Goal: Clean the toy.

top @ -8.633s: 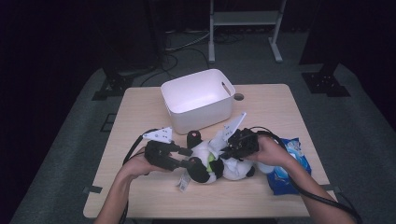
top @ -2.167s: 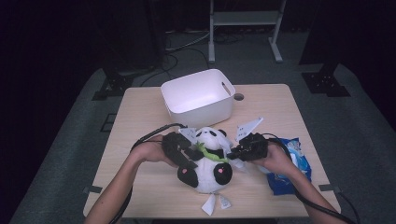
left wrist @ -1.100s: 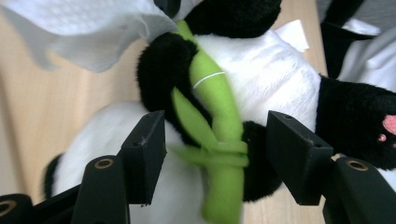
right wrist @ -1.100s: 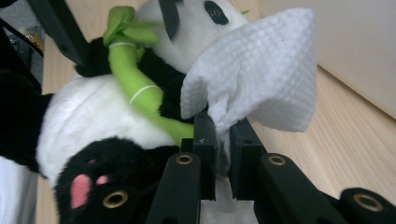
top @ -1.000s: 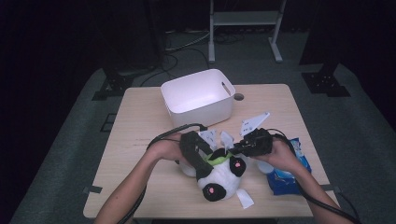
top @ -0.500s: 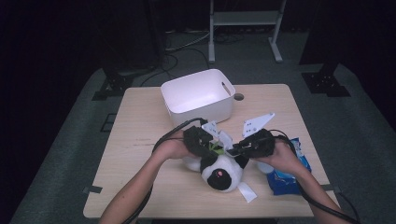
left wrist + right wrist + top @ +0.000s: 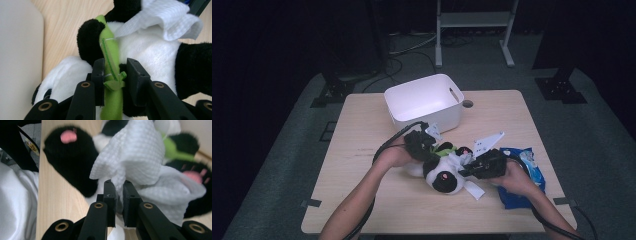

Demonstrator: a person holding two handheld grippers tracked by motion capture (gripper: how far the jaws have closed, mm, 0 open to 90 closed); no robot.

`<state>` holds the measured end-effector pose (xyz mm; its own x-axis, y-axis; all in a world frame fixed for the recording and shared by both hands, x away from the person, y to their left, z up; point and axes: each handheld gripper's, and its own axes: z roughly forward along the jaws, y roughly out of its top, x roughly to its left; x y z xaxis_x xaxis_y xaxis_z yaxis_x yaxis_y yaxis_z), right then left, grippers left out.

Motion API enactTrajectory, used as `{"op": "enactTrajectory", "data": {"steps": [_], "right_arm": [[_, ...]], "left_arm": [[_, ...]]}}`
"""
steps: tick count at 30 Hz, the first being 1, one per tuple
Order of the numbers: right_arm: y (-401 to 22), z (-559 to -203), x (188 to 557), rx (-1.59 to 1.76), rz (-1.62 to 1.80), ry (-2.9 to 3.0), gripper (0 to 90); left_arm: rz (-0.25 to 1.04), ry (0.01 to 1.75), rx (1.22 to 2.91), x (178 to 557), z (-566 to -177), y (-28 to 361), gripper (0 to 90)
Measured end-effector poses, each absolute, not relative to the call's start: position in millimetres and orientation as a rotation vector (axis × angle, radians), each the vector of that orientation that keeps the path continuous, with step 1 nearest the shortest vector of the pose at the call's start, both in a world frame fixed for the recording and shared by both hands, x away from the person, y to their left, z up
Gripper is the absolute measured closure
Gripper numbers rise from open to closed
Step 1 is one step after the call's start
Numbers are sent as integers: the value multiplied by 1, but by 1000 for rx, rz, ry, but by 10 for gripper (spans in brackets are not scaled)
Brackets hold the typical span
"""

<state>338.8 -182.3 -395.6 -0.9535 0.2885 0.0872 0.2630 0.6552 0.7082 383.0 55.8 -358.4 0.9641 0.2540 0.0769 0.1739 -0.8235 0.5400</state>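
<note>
The plush panda [image 7: 442, 167] lies on the table [image 7: 362, 200] between my two grippers. My left gripper [image 7: 115, 75] has just clamped its fingers on the panda's green stalk [image 7: 110, 55]; my right gripper [image 7: 119, 191] pinches the white wipe [image 7: 135, 155]. I worry the thin wipe tears, or the stalk slips free.

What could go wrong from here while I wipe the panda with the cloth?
The left gripper pinches only the thin green strip on the plush panda, so a hard wipe might pull the toy loose or strain that strip. The right gripper grips the white cloth by one bunched fold, which could slip out. The white bin stands close behind and might get knocked.
</note>
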Motion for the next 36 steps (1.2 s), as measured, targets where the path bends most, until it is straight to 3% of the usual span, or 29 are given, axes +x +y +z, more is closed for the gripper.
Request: {"op": "enactTrajectory", "data": {"steps": [7,16,25,36], "right_arm": [[-193,-415,336,529,1160,2858,822],[-187,-394,335,464,1201,2800,823],[-188,-415,334,492,1128,2860,823],[-176,-392,335,430,1141,2819,822]], "left_arm": [[171,307,2550,382,-360,58,680],[126,292,2547,382,-362,62,668],[104,290,2534,382,-364,64,664],[90,284,2533,382,-365,65,659]]}}
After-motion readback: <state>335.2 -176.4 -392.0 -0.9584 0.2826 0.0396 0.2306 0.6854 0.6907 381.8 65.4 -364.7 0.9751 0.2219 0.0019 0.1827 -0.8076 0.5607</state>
